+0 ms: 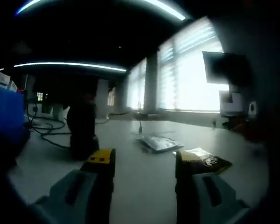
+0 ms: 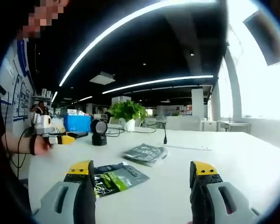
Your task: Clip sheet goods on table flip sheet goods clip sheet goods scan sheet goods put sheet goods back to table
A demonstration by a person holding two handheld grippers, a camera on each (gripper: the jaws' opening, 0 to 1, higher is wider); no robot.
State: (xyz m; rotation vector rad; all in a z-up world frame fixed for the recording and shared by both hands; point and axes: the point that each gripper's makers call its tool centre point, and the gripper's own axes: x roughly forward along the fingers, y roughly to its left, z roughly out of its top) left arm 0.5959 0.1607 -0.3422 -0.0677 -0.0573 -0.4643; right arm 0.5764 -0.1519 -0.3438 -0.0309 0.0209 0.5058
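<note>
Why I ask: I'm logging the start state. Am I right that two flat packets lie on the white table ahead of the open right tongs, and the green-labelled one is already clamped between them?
Not quite. In the right gripper view the green-labelled packet lies flat on the white table, free of the right tongs, which are open and empty. The silver packet lies beyond it, as you said.
</note>
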